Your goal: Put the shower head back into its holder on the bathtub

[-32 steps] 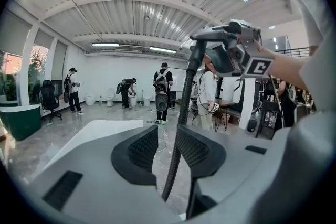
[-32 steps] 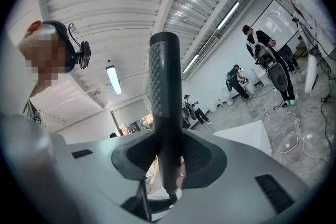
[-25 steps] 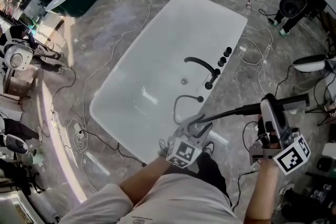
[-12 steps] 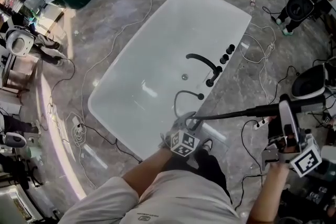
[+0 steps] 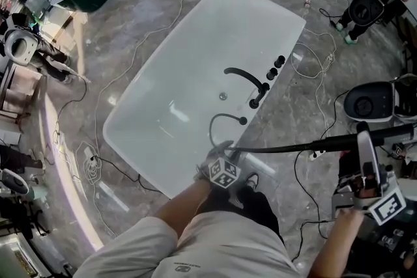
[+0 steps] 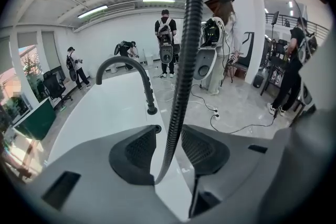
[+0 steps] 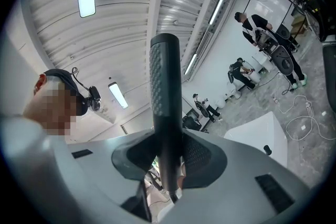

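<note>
Grey marbled floor (image 5: 163, 10), strewn with cables, surrounds a white freestanding bathtub (image 5: 260, 0). On its right rim the tub carries a curved black faucet (image 5: 242, 77) and a row of round black knobs (image 5: 274, 68).

The black stick-shaped shower head (image 7: 164, 97) is not in its place yet. It is off the tub altogether, out over the floor on the person's right. The right claw (image 7: 169, 157) clamps it by the handle, with the pads pressing on it from both sides.

From the head, the ribbed black hose (image 6: 185, 55) runs roughly level back toward the tub and passes through the left claw (image 6: 170, 147), low by the near rim. That claw's jaws have just been opening and stand wide apart, so the hose runs loose between the pads rather than gripped. Beyond the claw the hose loops round to a small black fitting (image 5: 243, 120) on the rim, near the faucet's base. Whether that is the holder or only the hose outlet I cannot tell.

I judge the task to be less than halfway done. The head is firmly in hand and the hose is free to slide. What remains is carrying the head across to the rim, lining it up over the holder, seating it and letting go.
</note>
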